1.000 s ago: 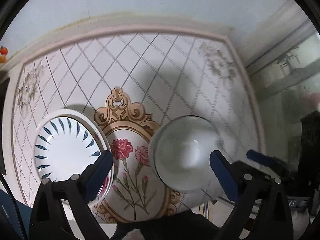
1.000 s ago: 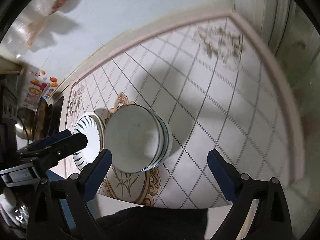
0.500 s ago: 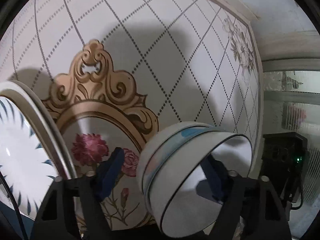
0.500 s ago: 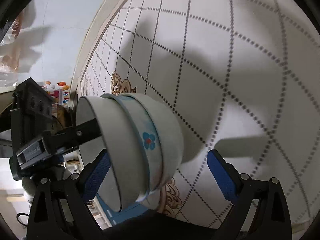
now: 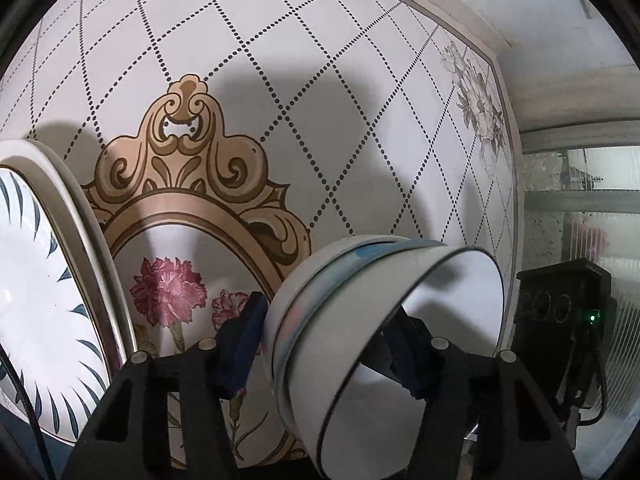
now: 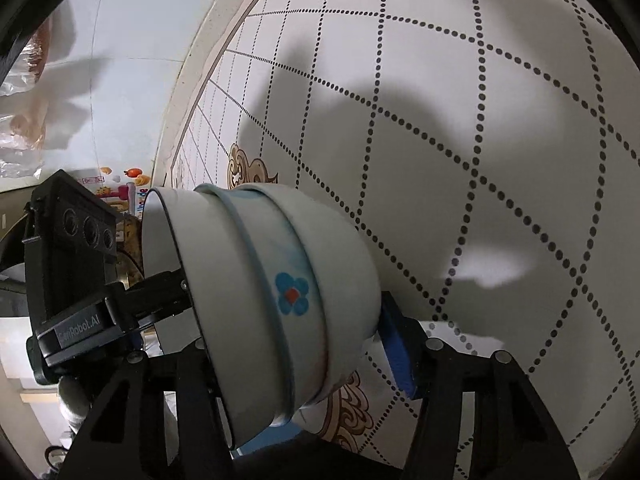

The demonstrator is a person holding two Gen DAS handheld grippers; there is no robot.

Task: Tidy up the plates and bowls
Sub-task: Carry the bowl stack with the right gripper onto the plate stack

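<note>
A stack of nested white ceramic bowls (image 5: 384, 320) with a blue flower motif is seen at lower centre of both frames. It is clamped by the left gripper (image 5: 324, 344) and the right gripper (image 6: 304, 344), whose jaws have just been closing, half open. A white plate with blue leaf strokes (image 5: 36, 300) lies at left.

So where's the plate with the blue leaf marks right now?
In the left wrist view the plate lies at the far left on the table, beside the stack of bowls.

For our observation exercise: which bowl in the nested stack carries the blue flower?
The middle bowl, blue-rimmed; the black-rimmed inner bowl and outer bowl show none.
</note>
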